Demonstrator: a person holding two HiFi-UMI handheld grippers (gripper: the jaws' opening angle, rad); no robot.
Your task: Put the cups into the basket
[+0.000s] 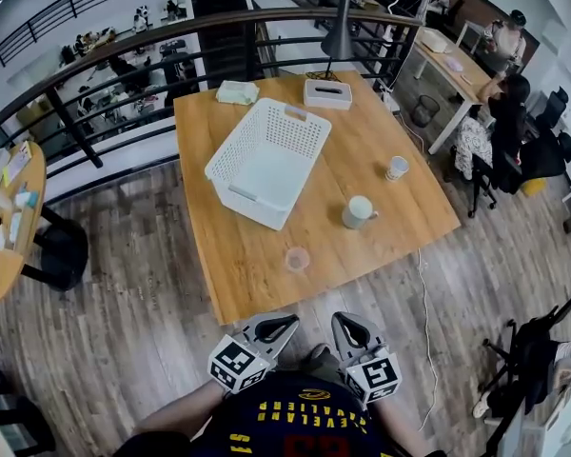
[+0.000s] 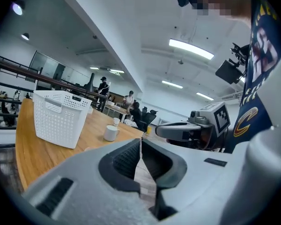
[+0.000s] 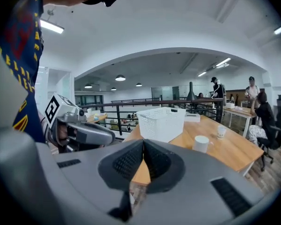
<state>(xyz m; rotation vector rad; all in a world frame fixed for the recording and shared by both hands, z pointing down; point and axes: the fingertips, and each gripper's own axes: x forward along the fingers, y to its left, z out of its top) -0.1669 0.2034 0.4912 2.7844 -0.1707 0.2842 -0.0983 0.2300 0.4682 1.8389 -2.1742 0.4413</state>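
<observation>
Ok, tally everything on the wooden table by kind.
Cups: 3 (white mug, small paper cup, clear cup)
White perforated basket: 1
Tissue box: 1
Folded cloth: 1
Desk lamp: 1
Total: 7

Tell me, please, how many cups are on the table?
3: a white mug right of the basket, a small cup farther right, a clear cup near the table's front edge; none seems hidden.

Wooden surface (image 1: 247, 274) carrying a white basket (image 1: 266, 171); from it, small cup (image 1: 397, 168) at 3 o'clock, mug (image 1: 358, 211) at 4, clear cup (image 1: 297, 259) near 5.
</observation>
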